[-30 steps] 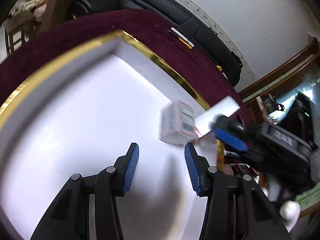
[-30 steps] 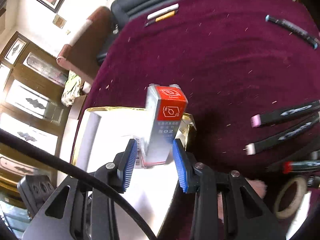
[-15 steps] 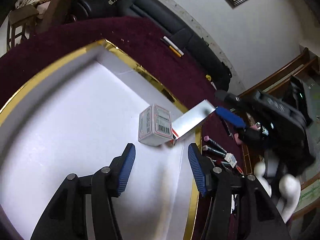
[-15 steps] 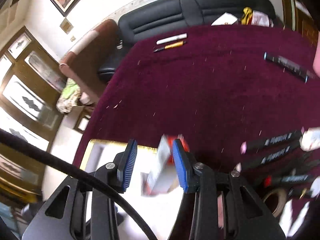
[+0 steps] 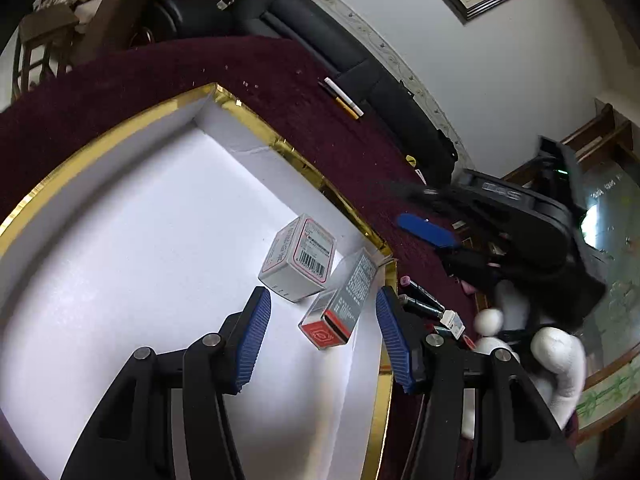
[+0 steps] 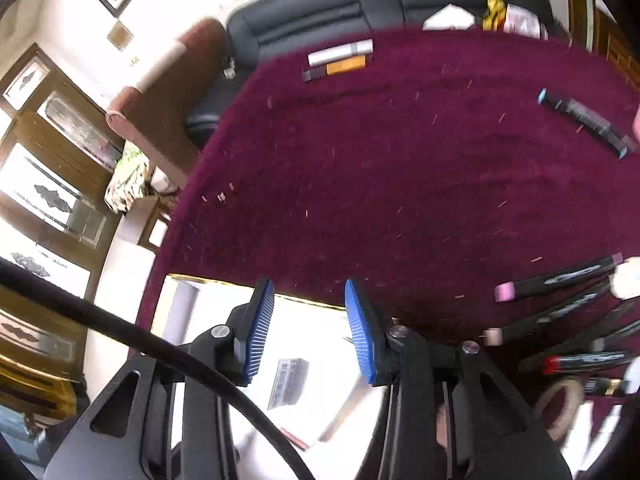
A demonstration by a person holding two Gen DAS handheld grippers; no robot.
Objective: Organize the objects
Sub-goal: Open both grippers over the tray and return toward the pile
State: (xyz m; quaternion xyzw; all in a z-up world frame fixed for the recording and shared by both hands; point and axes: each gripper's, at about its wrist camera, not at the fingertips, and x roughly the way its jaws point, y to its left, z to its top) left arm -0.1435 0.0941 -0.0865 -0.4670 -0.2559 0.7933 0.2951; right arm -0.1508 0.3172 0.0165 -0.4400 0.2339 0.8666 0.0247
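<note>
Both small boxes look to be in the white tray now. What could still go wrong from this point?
The red-ended box lies tilted against the gold rim of the white tray, so it may slide or tip out if bumped. The left gripper hangs open right above it and the barcode box, so a careless move could knock either. Markers and a tape roll crowd the cloth beside the empty right gripper, making a clean single pick harder.

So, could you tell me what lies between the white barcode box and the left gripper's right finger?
In the left wrist view, the red-ended box lies there, beside the barcode box.
</note>
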